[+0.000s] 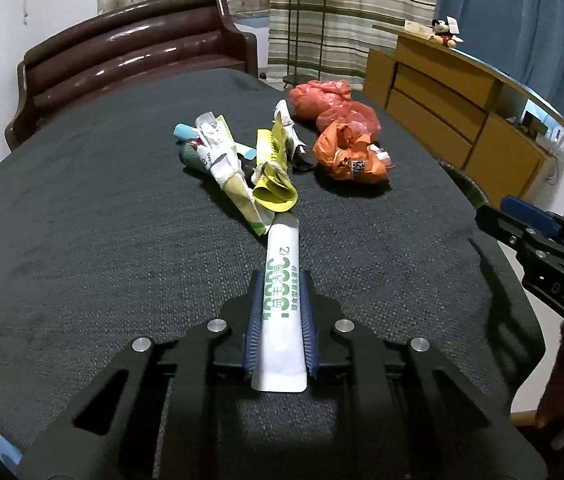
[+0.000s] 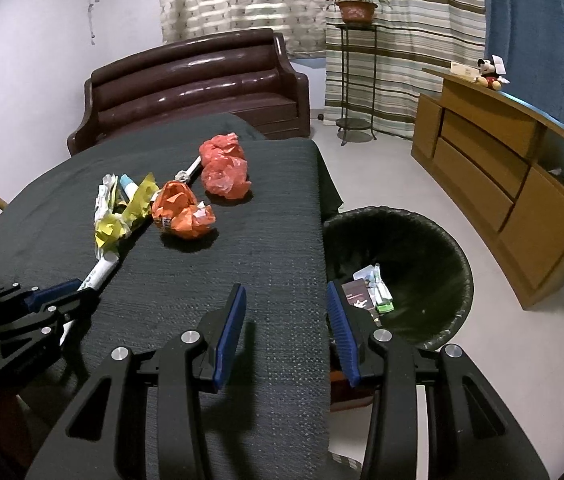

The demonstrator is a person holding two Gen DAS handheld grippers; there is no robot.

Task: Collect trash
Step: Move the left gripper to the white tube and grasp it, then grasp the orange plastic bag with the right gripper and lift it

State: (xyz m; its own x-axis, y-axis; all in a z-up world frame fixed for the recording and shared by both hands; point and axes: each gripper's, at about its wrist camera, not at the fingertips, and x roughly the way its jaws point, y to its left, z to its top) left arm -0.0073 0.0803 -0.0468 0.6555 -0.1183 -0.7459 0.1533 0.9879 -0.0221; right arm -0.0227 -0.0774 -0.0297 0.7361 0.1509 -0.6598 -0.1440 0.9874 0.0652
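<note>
Your left gripper (image 1: 280, 280) was clamped on a white packet (image 1: 282, 300) near the table's (image 1: 82, 260) front edge. Past it toward the middle, crumpled wrappers (image 1: 242, 160), an orange bag (image 1: 347, 154) and red bags (image 1: 329, 102) were left. Your right gripper (image 2: 286, 292) hovered half-open and empty over the right edge, above a bin (image 2: 421, 248) already holding scraps.
</note>
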